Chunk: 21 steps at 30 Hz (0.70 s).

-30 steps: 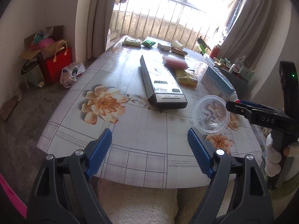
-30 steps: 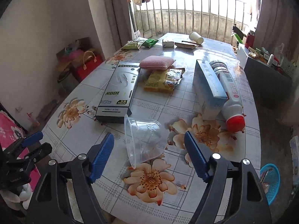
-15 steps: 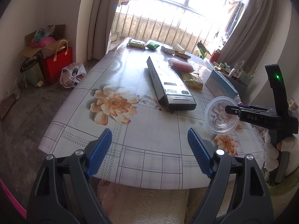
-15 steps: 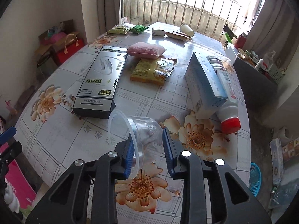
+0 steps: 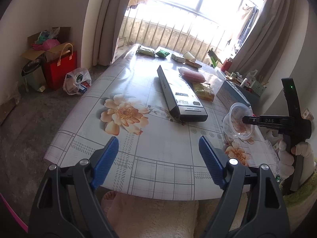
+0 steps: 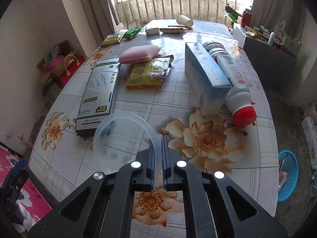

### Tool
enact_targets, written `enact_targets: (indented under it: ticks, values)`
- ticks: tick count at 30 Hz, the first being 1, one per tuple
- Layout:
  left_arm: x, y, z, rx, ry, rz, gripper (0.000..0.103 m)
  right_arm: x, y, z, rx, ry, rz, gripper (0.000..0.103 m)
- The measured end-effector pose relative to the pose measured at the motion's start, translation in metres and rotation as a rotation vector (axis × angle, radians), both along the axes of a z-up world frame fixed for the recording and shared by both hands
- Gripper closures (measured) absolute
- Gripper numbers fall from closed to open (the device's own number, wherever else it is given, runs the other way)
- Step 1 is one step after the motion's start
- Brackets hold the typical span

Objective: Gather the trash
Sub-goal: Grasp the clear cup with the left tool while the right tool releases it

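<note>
My right gripper (image 6: 158, 144) is shut on the wall of a clear plastic cup (image 6: 122, 132) and holds it above the floral table (image 6: 138, 103). The cup (image 5: 236, 122) and the right gripper (image 5: 245, 120) also show at the right of the left wrist view. My left gripper (image 5: 158, 154) is open and empty over the table's near edge (image 5: 158, 188). More trash lies on the table: a yellow snack wrapper (image 6: 147, 75), a white bottle with a red cap (image 6: 235, 91), a paper cup (image 6: 184, 20) and green packets (image 6: 120, 35) at the far end.
A grey 100W box (image 6: 99, 93), a pink sponge (image 6: 138, 53) and a blue box (image 6: 206, 77) lie mid-table. A blue basket (image 6: 287, 174) stands on the floor at the right. Bags and a cardboard box (image 5: 49, 63) stand by the left wall.
My right gripper has closed from wide open onto the clear cup's wall and lifted it off the table. The left gripper stays open and has drawn back slightly.
</note>
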State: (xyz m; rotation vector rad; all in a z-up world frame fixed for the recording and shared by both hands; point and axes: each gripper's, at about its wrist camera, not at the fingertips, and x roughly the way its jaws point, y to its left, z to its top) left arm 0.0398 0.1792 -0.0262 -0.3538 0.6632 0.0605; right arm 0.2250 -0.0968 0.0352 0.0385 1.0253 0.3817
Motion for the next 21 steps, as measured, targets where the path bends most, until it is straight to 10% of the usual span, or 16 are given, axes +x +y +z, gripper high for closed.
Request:
enact_targets:
  ticks: [21]
  values:
    - [0.0, 0.026, 0.002, -0.14, 0.035, 0.048, 0.024, -0.01, 0.065, -0.046, 0.494, 0.387, 0.208, 0.097]
